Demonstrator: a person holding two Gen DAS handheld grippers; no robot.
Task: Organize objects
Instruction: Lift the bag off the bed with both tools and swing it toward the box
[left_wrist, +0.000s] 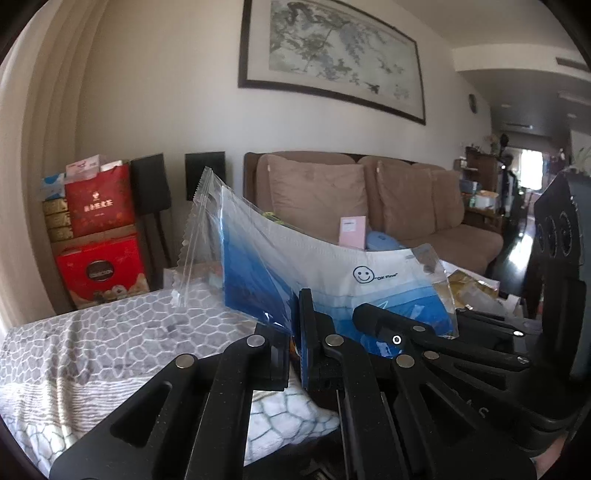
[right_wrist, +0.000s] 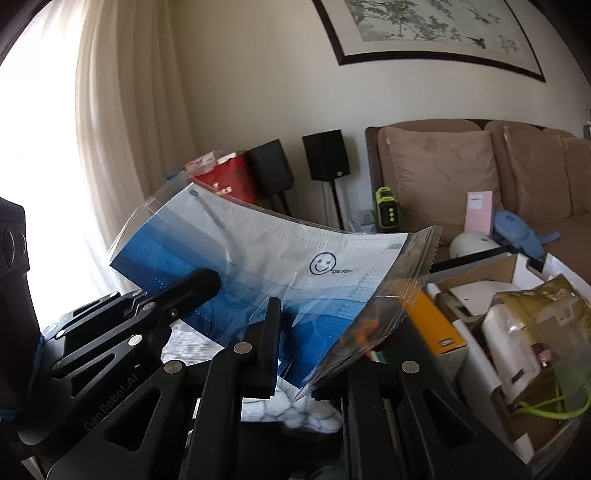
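A clear plastic packet (left_wrist: 295, 254) with a blue and white face mask and a smiley print hangs in the air, stretched between both grippers. In the left wrist view my left gripper (left_wrist: 293, 332) is shut on the packet's lower edge, near its blue end. My right gripper (left_wrist: 364, 317) reaches in from the right and touches the same packet. In the right wrist view the packet (right_wrist: 258, 254) fills the middle. My right gripper (right_wrist: 291, 343) is shut on its lower edge, one finger hidden behind the plastic. The left gripper (right_wrist: 207, 284) holds the blue corner from the left.
A grey stone-patterned cloth (left_wrist: 92, 350) lies below. An open cardboard box (right_wrist: 517, 266) at the right holds a yellow box (right_wrist: 439, 325) and several packages. Behind stand a brown sofa (left_wrist: 406, 206), red gift boxes (left_wrist: 99, 206), black speakers (right_wrist: 325, 155) and a green device (right_wrist: 386, 210).
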